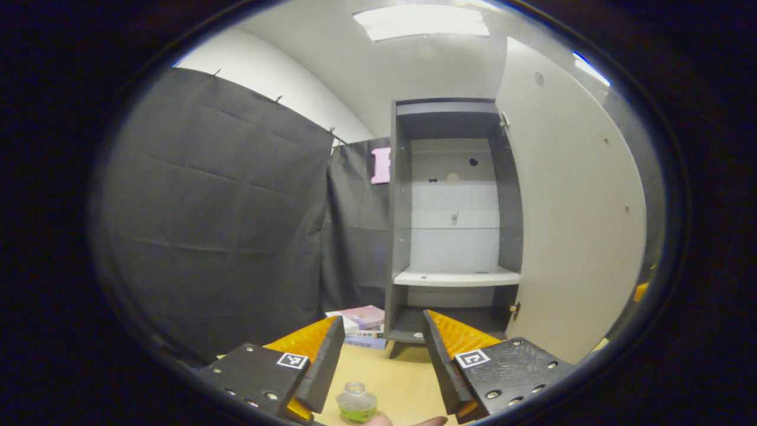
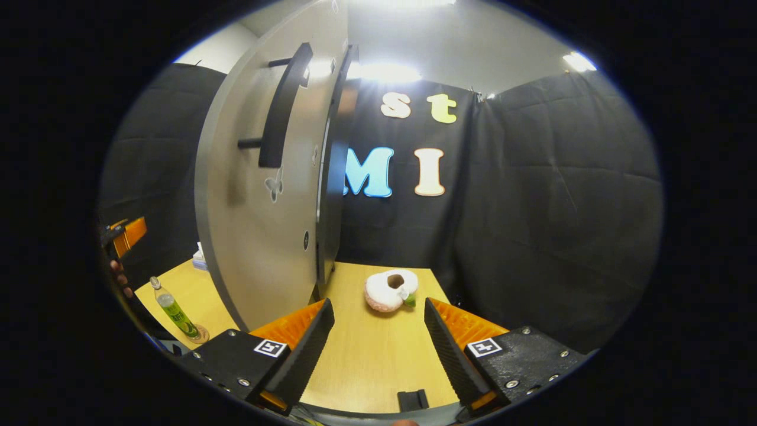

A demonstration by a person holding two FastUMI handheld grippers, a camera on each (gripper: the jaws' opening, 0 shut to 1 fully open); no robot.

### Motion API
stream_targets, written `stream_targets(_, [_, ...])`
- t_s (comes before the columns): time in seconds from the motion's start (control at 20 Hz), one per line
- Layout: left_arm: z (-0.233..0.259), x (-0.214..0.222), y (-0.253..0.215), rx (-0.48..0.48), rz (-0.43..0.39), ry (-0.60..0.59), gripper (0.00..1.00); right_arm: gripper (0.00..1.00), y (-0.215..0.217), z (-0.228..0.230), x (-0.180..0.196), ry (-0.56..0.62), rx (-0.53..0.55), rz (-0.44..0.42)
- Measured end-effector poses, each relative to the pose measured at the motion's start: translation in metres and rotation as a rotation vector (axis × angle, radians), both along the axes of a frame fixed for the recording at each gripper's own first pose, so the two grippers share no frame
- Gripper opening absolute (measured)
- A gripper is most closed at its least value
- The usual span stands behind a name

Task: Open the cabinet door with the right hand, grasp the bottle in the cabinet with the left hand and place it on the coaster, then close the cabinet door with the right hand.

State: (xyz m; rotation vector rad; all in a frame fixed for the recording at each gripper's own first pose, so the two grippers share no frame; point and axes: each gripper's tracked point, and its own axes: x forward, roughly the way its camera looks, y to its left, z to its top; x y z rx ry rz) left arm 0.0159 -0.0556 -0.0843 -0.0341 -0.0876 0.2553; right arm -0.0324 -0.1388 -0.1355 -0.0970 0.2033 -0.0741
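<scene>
The bottle [image 2: 173, 310] stands on the coaster [image 2: 200, 335]; both the left hand-held gripper [image 1: 383, 355] and right hand-held gripper [image 2: 378, 346] are released, cabinet door [image 2: 260, 195] open.

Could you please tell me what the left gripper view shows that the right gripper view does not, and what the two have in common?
Left gripper view alone: the grey cabinet's open interior with its white shelf, and a stack of books beside the cabinet foot.

Right gripper view alone: the door's black bar handle, a white plush ring toy, and the round coaster under the bottle.

Both: the open pale cabinet door, the light wooden table, and the clear green-labelled bottle standing upright. Each view's own claw, left and right, is open and holds nothing.
</scene>
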Motion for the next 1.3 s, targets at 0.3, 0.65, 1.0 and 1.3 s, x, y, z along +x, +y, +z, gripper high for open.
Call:
stream_targets(0.3, [0.043, -0.014, -0.017, 0.035, -0.093, 0.053, 0.78, 0.97, 0.010, 0.061, 0.013, -0.039, 0.170, 0.088])
stream_targets(0.65, [0.065, -0.018, -0.032, 0.004, -0.226, 0.062, 0.78, 0.95, 0.021, 0.159, 0.013, -0.173, 0.153, 0.111])
stream_targets(1.0, [0.059, -0.019, -0.037, 0.053, -0.296, 0.085, 0.78, 0.89, 0.069, 0.166, 0.000, -0.206, 0.075, 0.096])
stream_targets(1.3, [0.053, -0.019, -0.040, 0.025, -0.360, 0.102, 0.78, 0.91, 0.102, 0.168, 0.000, -0.184, 0.128, 0.092])
